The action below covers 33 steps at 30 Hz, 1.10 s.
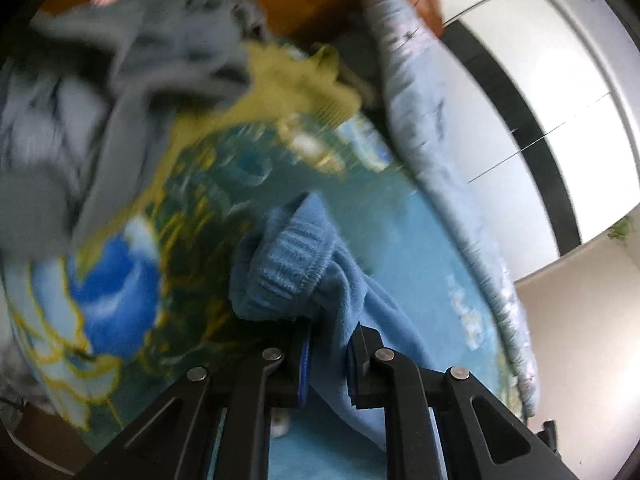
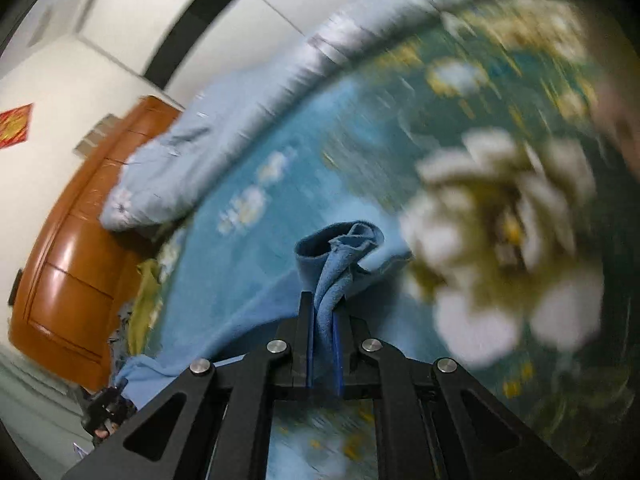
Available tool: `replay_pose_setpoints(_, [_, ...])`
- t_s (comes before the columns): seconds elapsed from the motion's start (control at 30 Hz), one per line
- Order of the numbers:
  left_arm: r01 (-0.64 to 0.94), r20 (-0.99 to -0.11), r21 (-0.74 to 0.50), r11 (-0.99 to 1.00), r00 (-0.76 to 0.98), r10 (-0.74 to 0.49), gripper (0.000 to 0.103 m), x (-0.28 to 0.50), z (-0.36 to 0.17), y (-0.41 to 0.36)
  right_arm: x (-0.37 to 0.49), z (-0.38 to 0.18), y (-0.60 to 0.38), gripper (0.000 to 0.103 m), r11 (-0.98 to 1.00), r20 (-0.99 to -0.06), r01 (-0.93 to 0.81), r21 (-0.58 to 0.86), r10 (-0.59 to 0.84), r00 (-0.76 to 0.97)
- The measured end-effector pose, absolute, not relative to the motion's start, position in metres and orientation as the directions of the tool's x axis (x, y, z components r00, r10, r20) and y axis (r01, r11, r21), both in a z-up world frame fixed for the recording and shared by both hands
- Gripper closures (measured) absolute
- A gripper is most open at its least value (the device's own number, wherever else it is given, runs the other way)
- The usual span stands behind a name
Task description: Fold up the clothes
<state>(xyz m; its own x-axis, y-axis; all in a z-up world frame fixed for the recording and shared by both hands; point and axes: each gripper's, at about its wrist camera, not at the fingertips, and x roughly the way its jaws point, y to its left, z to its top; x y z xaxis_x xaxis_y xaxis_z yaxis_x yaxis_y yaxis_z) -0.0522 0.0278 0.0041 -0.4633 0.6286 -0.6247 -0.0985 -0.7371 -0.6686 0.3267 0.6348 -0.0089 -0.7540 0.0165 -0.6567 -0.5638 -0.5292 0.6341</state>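
Blurred bedspread (image 2: 500, 208) beyond blue garment (image 1: 296, 264)

- You see a floral bedspread (image 1: 192, 208) across the bed.
- A pale blue quilt (image 2: 192, 152) lies along its edge by your wooden headboard (image 2: 68, 264).
- A red paper square (image 2: 14, 124) hangs on the wall.

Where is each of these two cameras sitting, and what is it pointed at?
Left wrist: on the left gripper, looking along its fingers, which pinch a blue garment, toward a grey clothes pile.
Right wrist: on the right gripper, pinching blue cloth, facing the wooden headboard.
No hand or arm clearly shows in either; only black gripper frames.
Shared: the flowered bedspread, light-blue quilt and headboard.
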Motion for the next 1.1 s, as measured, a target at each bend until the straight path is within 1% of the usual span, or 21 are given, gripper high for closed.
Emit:
replay_pose_setpoints(0.07, [-0.074, -0.645, -0.663, -0.745, -0.448, 0.619, 0.085, -0.052, -0.01, 0.026, 0.333, -0.019, 0.635, 0.095, -0.505, -0.66, -0.575, 0.644, 0.014, -0.751])
replay_pose_setpoints(0.13, [-0.064, -0.646, -0.671, -0.738, -0.438, 0.625, 0.084, -0.053, -0.012, 0.022, 0.338, -0.02, 0.634, 0.094, -0.498, -0.668, -0.589, 0.636, 0.026, -0.743])
replay_pose_setpoints(0.2, [-0.057, -0.657, -0.663, -0.746, -0.434, 0.617, 0.078, -0.052, -0.01, 0.021, 0.344, -0.016, 0.634, 0.092, -0.504, -0.684, -0.617, 0.604, 0.069, -0.726])
replay_pose_setpoints(0.23, [-0.056, -0.668, -0.649, -0.759, -0.435, 0.604, 0.076, -0.05, -0.007, 0.021, 0.347, -0.013, 0.634, 0.09, -0.509, -0.691, -0.63, 0.586, 0.092, -0.717])
replay_pose_setpoints(0.3, [-0.053, -0.691, -0.62, -0.783, -0.438, 0.576, 0.073, -0.047, -0.001, 0.021, 0.351, -0.004, 0.632, 0.089, -0.536, -0.704, -0.651, 0.538, 0.139, -0.696])
replay_pose_setpoints(0.37, [-0.068, -0.714, -0.568, -0.82, -0.455, 0.533, 0.072, -0.041, 0.005, 0.026, 0.351, 0.002, 0.631, 0.085, -0.56, -0.701, -0.645, 0.519, 0.152, -0.696])
replay_pose_setpoints(0.43, [-0.092, -0.74, -0.502, -0.86, -0.47, 0.482, 0.07, -0.035, 0.01, 0.031, 0.347, 0.005, 0.631, 0.076, -0.581, -0.692, -0.625, 0.522, 0.14, -0.708])
replay_pose_setpoints(0.53, [-0.156, -0.768, -0.382, -0.911, -0.495, 0.407, 0.067, -0.027, 0.022, 0.047, 0.332, 0.002, 0.631, 0.071, -0.605, -0.699, -0.607, 0.515, 0.114, -0.706])
replay_pose_setpoints(0.63, [-0.238, -0.779, -0.239, -0.941, -0.532, 0.332, 0.066, -0.016, 0.038, 0.066, 0.321, -0.003, 0.632, 0.07, -0.615, -0.703, -0.595, 0.518, 0.09, -0.706])
replay_pose_setpoints(0.7, [-0.256, -0.775, -0.201, -0.945, -0.548, 0.314, 0.066, -0.012, 0.046, 0.071, 0.314, -0.007, 0.634, 0.07, -0.608, -0.707, -0.593, 0.528, 0.072, -0.704])
replay_pose_setpoints(0.83, [-0.258, -0.779, -0.184, -0.948, -0.551, 0.301, 0.065, -0.011, 0.052, 0.073, 0.298, -0.005, 0.637, 0.07, -0.606, -0.712, -0.59, 0.534, 0.055, -0.7])
replay_pose_setpoints(0.9, [-0.262, -0.787, -0.173, -0.95, -0.543, 0.293, 0.064, -0.012, 0.051, 0.073, 0.291, -0.001, 0.646, 0.07, -0.604, -0.708, -0.596, 0.529, 0.073, -0.702])
replay_pose_setpoints(1.0, [-0.284, -0.816, -0.156, -0.946, -0.502, 0.285, 0.064, -0.018, 0.042, 0.074, 0.281, 0.002, 0.658, 0.071, -0.606, -0.735, -0.632, 0.483, 0.111, -0.669])
replay_pose_setpoints(1.03, [-0.298, -0.821, -0.168, -0.94, -0.486, 0.3, 0.064, -0.019, 0.04, 0.073, 0.279, 0.003, 0.661, 0.071, -0.607, -0.746, -0.644, 0.466, 0.122, -0.654])
replay_pose_setpoints(1.1, [-0.329, -0.825, -0.217, -0.919, -0.442, 0.353, 0.047, -0.019, 0.035, 0.068, 0.281, 0.0, 0.664, 0.071, -0.606, -0.753, -0.649, 0.46, 0.121, -0.647])
